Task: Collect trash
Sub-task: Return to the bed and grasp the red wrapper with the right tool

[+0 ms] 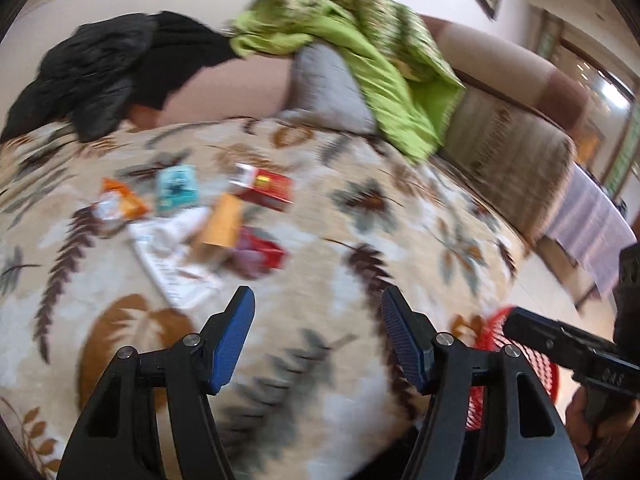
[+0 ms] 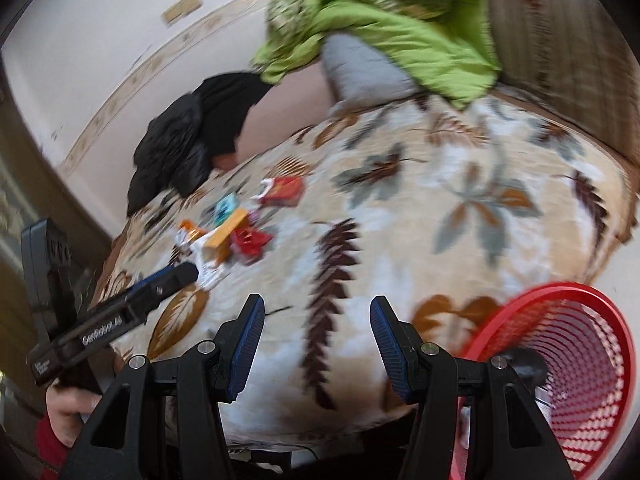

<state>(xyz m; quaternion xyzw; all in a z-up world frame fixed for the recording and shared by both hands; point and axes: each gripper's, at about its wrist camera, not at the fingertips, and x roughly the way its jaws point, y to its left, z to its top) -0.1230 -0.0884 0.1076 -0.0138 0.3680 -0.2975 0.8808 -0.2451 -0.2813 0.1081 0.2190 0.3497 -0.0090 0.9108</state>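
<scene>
A heap of trash lies on a leaf-patterned blanket: a red carton [image 1: 267, 190], a teal packet [image 1: 176, 189], an orange wrapper [image 1: 122, 200], a tan box [image 1: 222, 222], a crumpled red packet [image 1: 260, 252] and white paper [image 1: 172, 252]. The same heap shows in the right wrist view [image 2: 236, 232]. My left gripper [image 1: 318, 308] is open and empty, above the blanket just short of the heap. My right gripper [image 2: 316, 316] is open and empty, to the right of the heap. A red mesh basket [image 2: 572, 360] stands at the bed's front right edge and also shows in the left wrist view [image 1: 524, 364].
A green quilt [image 1: 360, 48] drapes over a grey pillow [image 1: 328, 84] at the head of the bed. Black clothes [image 1: 108, 68] lie at the far left. A brown sofa [image 1: 516, 120] stands to the right. The right gripper's body [image 1: 572, 352] shows at the lower right.
</scene>
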